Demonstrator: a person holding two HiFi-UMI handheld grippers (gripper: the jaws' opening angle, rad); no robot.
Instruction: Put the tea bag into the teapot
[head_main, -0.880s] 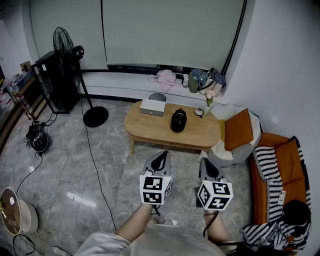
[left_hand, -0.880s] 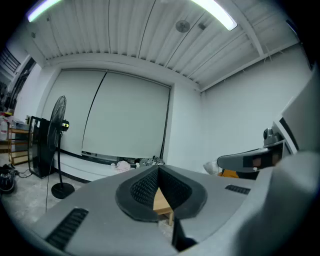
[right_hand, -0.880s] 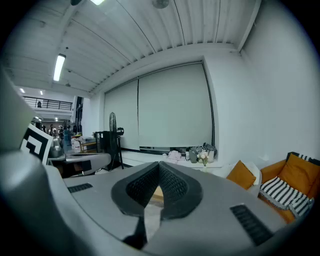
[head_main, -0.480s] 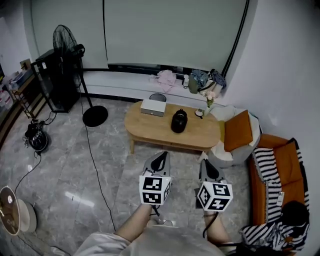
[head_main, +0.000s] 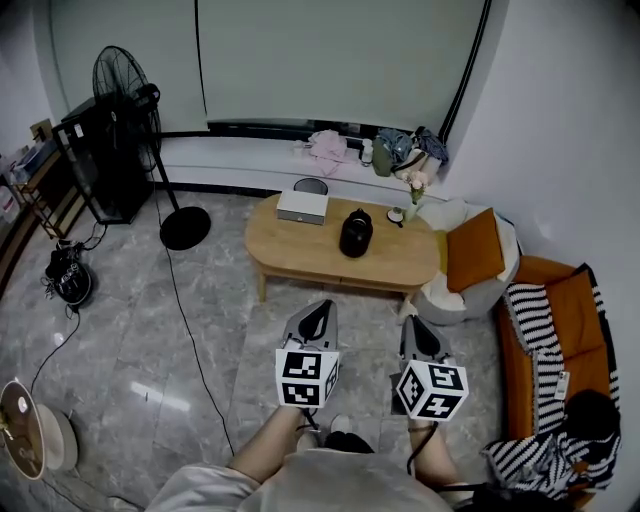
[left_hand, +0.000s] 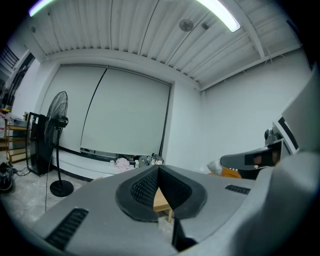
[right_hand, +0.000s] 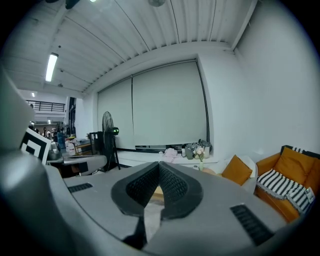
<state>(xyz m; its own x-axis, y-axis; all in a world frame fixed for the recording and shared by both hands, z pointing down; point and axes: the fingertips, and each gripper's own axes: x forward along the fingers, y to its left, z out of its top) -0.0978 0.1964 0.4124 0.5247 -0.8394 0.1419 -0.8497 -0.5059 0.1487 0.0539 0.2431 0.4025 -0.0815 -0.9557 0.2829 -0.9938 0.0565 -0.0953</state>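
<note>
We hold the left claw (head_main: 322, 310) and right claw (head_main: 410, 325) pinched tight, both empty, well short of the worktop (head_main: 300, 255). The black teapot (head_main: 356, 233) stands there between a white box (head_main: 302, 206) and a small cup (head_main: 397, 215). Grey floor (head_main: 200, 330) lies between us and it. We cannot make out the tea bag.

In the lower middle of the head view, the left gripper (head_main: 321, 308) and the right gripper (head_main: 415, 325) are pale grey, tapering wedge-shaped shells with dark inner faces. Each carries a white cube (head_main: 308, 378) printed with black square markers. A thin black cable (head_main: 409, 455) hangs below the right one, and a light grey garment (head_main: 330, 488) fills the bottom edge. In the two gripper views, smooth grey jaw shells frame black, finely dimpled pads (left_hand: 143, 190) and bear short black ribbed slots (right_hand: 247, 222) on either side.
</note>
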